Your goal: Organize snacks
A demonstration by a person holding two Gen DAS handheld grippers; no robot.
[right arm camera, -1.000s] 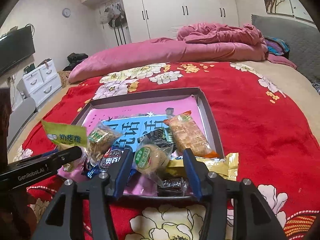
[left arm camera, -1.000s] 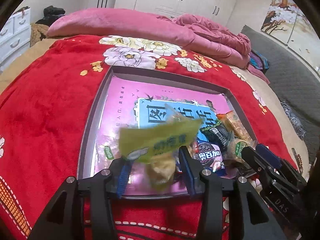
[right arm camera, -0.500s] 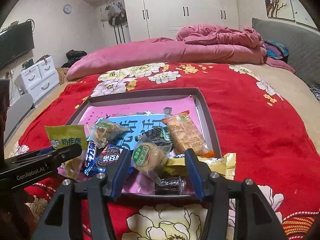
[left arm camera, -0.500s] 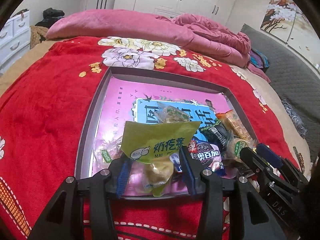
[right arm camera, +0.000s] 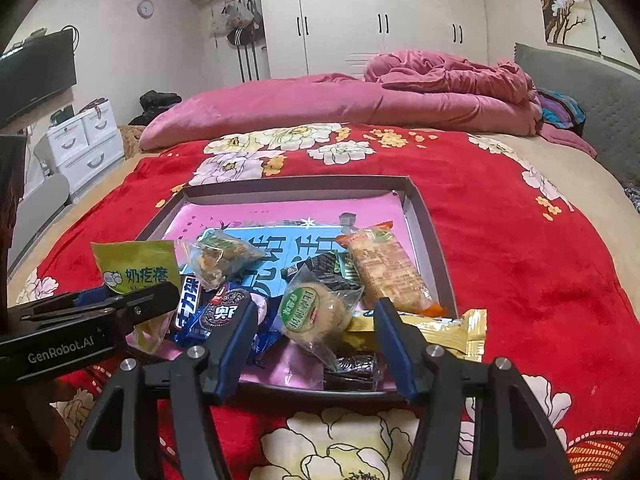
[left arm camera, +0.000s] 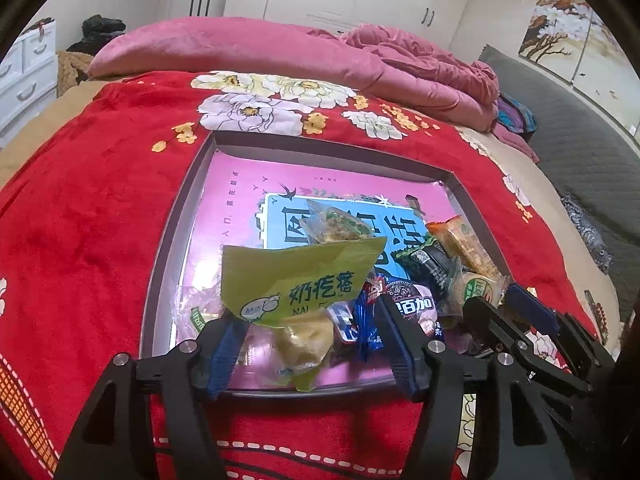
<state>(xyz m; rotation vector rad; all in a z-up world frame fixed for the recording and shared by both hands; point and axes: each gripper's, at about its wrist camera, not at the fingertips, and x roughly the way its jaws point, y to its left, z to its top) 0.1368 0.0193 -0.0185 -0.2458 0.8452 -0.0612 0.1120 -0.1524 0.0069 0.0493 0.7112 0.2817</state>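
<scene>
A yellow-green snack packet point(left arm camera: 296, 284) point(right arm camera: 136, 268) stands at the near left of the shallow grey tray point(left arm camera: 176, 240) point(right arm camera: 424, 216). My left gripper point(left arm camera: 310, 340) point(right arm camera: 132, 296) straddles its lower end, jaws opening, and the pads are off it. A round pastry in a clear wrapper point(right arm camera: 316, 312) point(left arm camera: 476, 288) lies on the snack pile. My right gripper point(right arm camera: 314, 320) point(left arm camera: 498, 300) stands either side of it, jaws opening, with gaps beside the wrapper. The pile also holds an orange cracker packet point(right arm camera: 384, 268), an Oreo packet point(right arm camera: 228, 312) and a clear cake packet point(right arm camera: 222, 258).
A gold wrapper point(right arm camera: 444, 332) hangs over the tray's near right rim, and a dark chocolate piece point(right arm camera: 352, 364) lies beside it. The tray sits on a red flowered blanket point(right arm camera: 520, 264). Pink bedding point(right arm camera: 360, 100) is heaped at the far side, and white drawers point(right arm camera: 88, 144) stand to the left.
My left jaws have spread and let go of the yellow-green packet, which now stands still instead of blurred. My right jaws have widened a little. Neither hand has shifted.
</scene>
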